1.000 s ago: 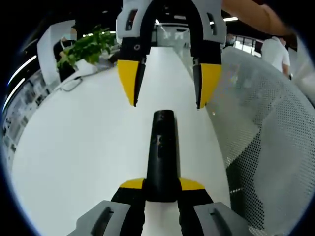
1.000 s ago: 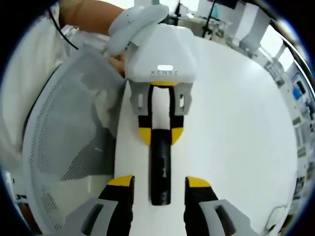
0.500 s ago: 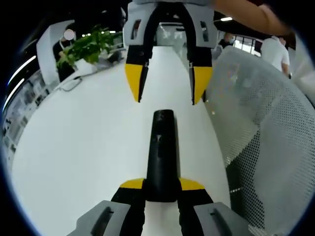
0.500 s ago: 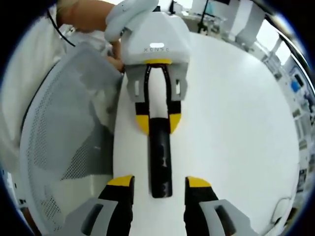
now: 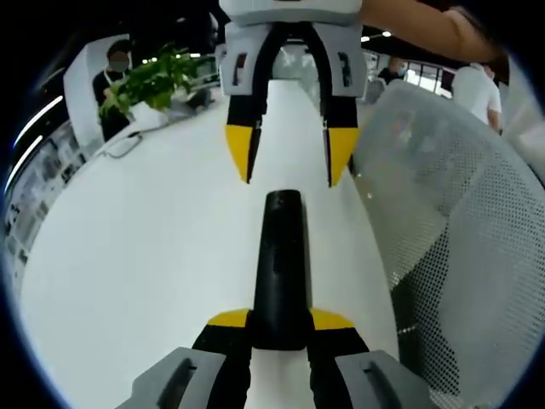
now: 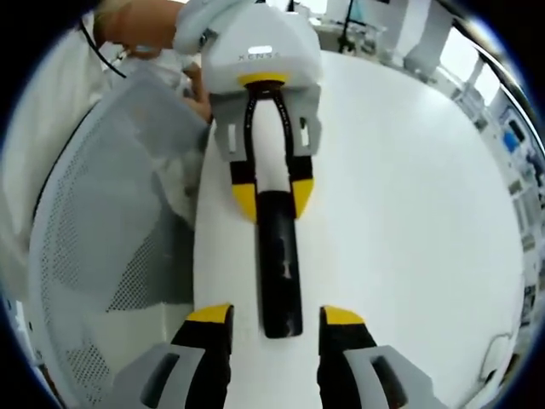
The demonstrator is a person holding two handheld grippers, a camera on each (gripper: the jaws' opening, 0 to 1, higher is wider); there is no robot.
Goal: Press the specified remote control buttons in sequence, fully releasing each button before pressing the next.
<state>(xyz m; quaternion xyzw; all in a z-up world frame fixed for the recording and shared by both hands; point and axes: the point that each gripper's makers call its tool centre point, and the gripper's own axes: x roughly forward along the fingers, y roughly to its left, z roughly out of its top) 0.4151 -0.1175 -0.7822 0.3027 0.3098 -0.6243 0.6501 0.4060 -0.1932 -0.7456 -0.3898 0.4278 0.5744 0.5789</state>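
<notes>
A black remote control [image 5: 281, 256] lies lengthwise on the white table [image 5: 128, 256]. My left gripper [image 5: 279, 320] is shut on its near end, one yellow-tipped jaw on each side. My right gripper [image 5: 290, 155] comes in from the top, open, with its yellow tips just past the remote's far end and not touching it. In the right gripper view the remote [image 6: 279, 264] runs away from me. My right gripper [image 6: 274, 317] stands open around its near end with a gap on each side. The left gripper [image 6: 272, 198] clamps the far end.
A white mesh chair back [image 5: 460, 230] stands against the table's edge, also seen at the left [image 6: 102, 239]. A green plant [image 5: 149, 81] and a cable lie at the table's far end. People stand in the background. A person's arm [image 5: 426, 25] holds the right gripper.
My right gripper has drawn back along the remote and away from it, so more of the remote shows. The left gripper and remote have not moved.
</notes>
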